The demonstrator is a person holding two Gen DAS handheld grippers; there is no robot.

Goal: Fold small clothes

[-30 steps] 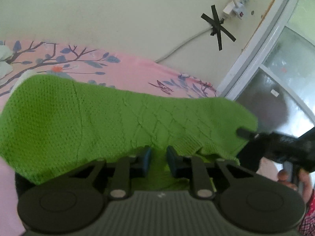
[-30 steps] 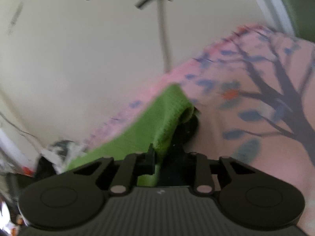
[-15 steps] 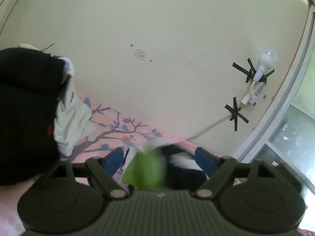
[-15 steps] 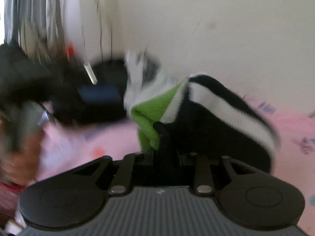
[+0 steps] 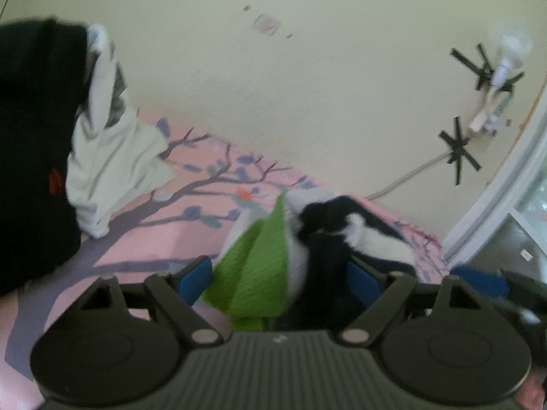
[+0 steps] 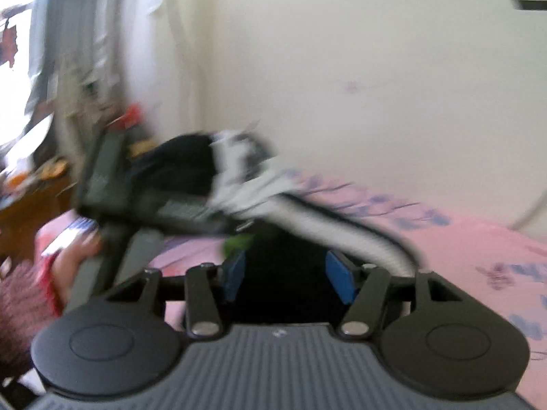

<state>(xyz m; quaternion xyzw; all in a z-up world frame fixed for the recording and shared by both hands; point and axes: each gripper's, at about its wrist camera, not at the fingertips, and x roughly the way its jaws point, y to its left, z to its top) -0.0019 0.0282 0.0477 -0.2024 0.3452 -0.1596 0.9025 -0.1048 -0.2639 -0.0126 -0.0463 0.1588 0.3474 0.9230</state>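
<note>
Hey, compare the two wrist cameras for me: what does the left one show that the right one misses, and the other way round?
Only the left wrist view shows the black tape crosses and white plug on the wall, and a window frame.

Only the right wrist view shows a hand in a red sleeve gripping the left gripper's handle, and a cluttered wooden shelf.

Both show the pink bedsheet, the green, black and white knit garment, and a pile of dark and white clothes.

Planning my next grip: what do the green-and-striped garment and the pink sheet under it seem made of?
Green-and-striped garment: looks like soft matte knit, likely wool or acrylic; fine ribbed stitch texture shows on the green panel. Pink sheet: smooth thin printed fabric, probably cotton or polyester; flat, with a tree pattern.
</note>
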